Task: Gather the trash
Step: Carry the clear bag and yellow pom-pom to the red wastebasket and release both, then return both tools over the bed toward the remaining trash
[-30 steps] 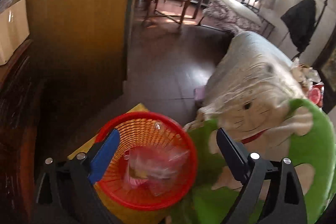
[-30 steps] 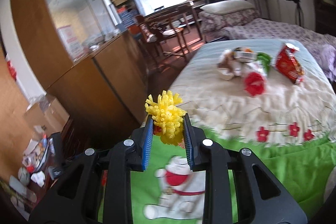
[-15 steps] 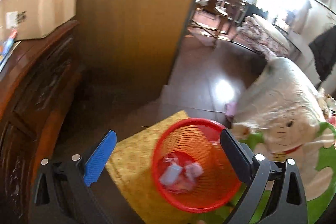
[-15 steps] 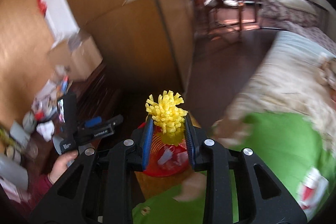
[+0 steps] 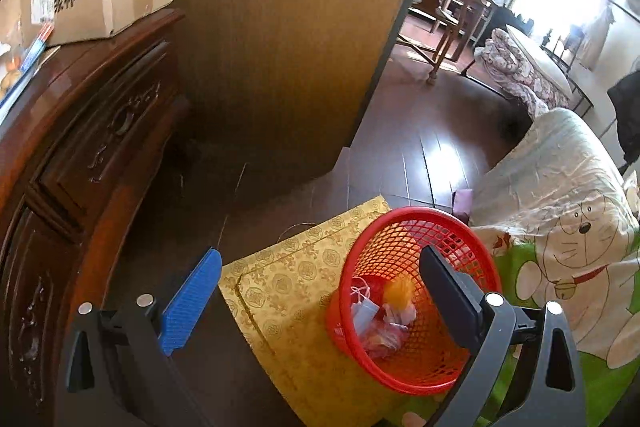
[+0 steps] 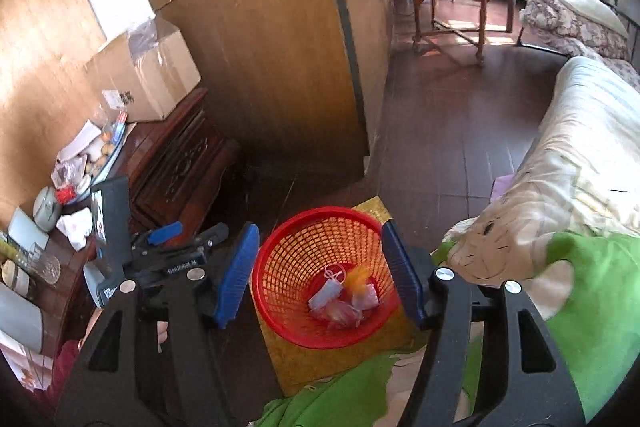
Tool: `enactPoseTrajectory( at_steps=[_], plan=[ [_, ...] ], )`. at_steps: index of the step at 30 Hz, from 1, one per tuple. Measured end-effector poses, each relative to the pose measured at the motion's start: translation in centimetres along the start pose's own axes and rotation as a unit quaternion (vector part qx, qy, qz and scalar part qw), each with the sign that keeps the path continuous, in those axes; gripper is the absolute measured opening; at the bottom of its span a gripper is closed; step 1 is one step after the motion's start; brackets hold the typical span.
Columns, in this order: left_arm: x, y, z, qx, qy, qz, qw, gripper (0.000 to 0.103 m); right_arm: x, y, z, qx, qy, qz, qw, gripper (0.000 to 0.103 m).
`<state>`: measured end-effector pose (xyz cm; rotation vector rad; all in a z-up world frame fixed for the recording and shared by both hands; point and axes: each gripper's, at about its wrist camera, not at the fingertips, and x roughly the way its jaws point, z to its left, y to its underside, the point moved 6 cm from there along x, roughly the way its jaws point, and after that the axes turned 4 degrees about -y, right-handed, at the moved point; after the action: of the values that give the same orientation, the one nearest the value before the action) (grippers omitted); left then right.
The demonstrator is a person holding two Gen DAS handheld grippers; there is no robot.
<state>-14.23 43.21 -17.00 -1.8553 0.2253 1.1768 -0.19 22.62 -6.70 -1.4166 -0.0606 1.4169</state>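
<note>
So right gripper (image 6: 318, 273) jaws just spread wide, nothing between them. Yellow pom-pom (image 6: 357, 275) now inside red basket (image 6: 280, 263) atop other trash. Left gripper (image 5: 320, 289) gaping, empty too.

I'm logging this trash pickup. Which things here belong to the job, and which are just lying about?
Job: red basket; yellow frilly scrap inside it; right gripper, jaws just opened, empty.

Lying about: cardboard box; wooden cabinet; cartoon bedspread.

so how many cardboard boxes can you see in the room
1. The cardboard box sits on the dark wooden cabinet, against the wall beside the tall plywood partition. Others may be hidden beyond the frame or behind the partition.
</note>
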Motion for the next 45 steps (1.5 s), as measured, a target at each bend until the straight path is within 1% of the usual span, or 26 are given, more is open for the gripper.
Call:
enactPoseTrajectory(
  at_steps=[3, 6, 9, 12, 15, 18, 22, 24, 25, 27, 28, 30, 32, 33, 34, 36, 38, 40, 42, 43, 45],
  plan=[
    [-0.7, -0.1, -1.5, 0.02, -0.001, -0.01, 0.9998, 0.097, -2.1, -0.3, -1.0, 0.007, 0.009, -0.026, 1.0, 0.063],
    [-2.2, -0.5, -3.4, 0.044, 0.003, -0.026, 0.9987, 0.097, -4.6, -0.8, -2.4, 0.022, 0.018, -0.056, 0.998, 0.065],
    [-4.2, -1.1, -5.6, 0.069, 0.01, -0.042, 0.9967, 0.097, -7.2, -0.9, -4.0, 0.042, 0.023, -0.082, 0.995, 0.065],
    [-6.6, -1.5, -8.3, 0.098, 0.016, -0.062, 0.9932, 0.097, -10.2, -0.5, -5.8, 0.057, 0.037, -0.112, 0.991, 0.066],
    [-8.3, -1.7, -10.5, 0.118, 0.024, -0.073, 0.9901, 0.097, -12.8, 0.1, -7.4, 0.066, 0.052, -0.137, 0.987, 0.069],
    [-10.2, -1.8, -13.3, 0.139, 0.039, -0.08, 0.9863, 0.097, -15.7, 1.1, -9.6, 0.076, 0.079, -0.166, 0.98, 0.071],
    [-12.4, -1.7, -18.0, 0.167, 0.066, -0.09, 0.9796, 0.097, -19.4, 3.2, -13.4, 0.103, 0.111, -0.196, 0.969, 0.074],
    [-13.2, -1.4, -20.8, 0.186, 0.083, -0.091, 0.9748, 0.097, -21.1, 4.6, -16.0, 0.123, 0.131, -0.209, 0.961, 0.076],
    [-13.6, -1.2, -23.0, 0.201, 0.096, -0.092, 0.9706, 0.097, -21.8, 5.3, -17.3, 0.131, 0.139, -0.212, 0.958, 0.077],
    [-13.8, -0.9, -25.9, 0.22, 0.113, -0.092, 0.9646, 0.097, -22.8, 6.4, -19.6, 0.15, 0.159, -0.217, 0.951, 0.077],
    [-13.8, -0.6, -28.4, 0.236, 0.126, -0.089, 0.9594, 0.097, -23.5, 7.3, -21.5, 0.166, 0.174, -0.219, 0.946, 0.078],
    [-13.8, -0.1, -31.5, 0.255, 0.141, -0.084, 0.9528, 0.097, -24.3, 8.4, -23.9, 0.19, 0.189, -0.221, 0.938, 0.078],
    [-13.5, 0.4, -35.3, 0.279, 0.16, -0.077, 0.9437, 0.097, -25.3, 9.8, -27.2, 0.225, 0.204, -0.221, 0.927, 0.078],
    [-13.4, 0.7, -36.9, 0.288, 0.166, -0.076, 0.9401, 0.097, -25.7, 10.4, -29.1, 0.249, 0.21, -0.221, 0.919, 0.078],
    [-13.2, 1.1, -39.3, 0.301, 0.175, -0.075, 0.9344, 0.097, -26.0, 10.8, -30.3, 0.266, 0.213, -0.221, 0.914, 0.078],
    [-12.7, 1.6, -42.1, 0.316, 0.189, -0.072, 0.927, 0.097, -26.2, 11.3, -32.0, 0.29, 0.215, -0.219, 0.906, 0.078],
    [-11.6, 1.9, -45.9, 0.328, 0.202, -0.067, 0.9204, 0.097, -26.4, 11.4, -34.1, 0.316, 0.209, -0.216, 0.9, 0.078],
    [-10.2, 1.9, -48.2, 0.326, 0.207, -0.056, 0.9208, 0.097, -26.3, 11.0, -35.6, 0.332, 0.193, -0.215, 0.898, 0.079],
    [-8.3, 1.7, -50.5, 0.316, 0.21, -0.035, 0.9244, 0.097, -26.2, 10.5, -36.6, 0.342, 0.182, -0.217, 0.896, 0.079],
    [-6.9, 1.5, -52.1, 0.31, 0.213, -0.018, 0.9265, 0.097, -26.1, 9.9, -37.4, 0.345, 0.181, -0.219, 0.895, 0.079],
    [-5.3, 1.0, -53.7, 0.301, 0.218, 0.003, 0.9284, 0.097, -26.0, 9.4, -38.3, 0.346, 0.183, -0.224, 0.892, 0.08]
  ],
)
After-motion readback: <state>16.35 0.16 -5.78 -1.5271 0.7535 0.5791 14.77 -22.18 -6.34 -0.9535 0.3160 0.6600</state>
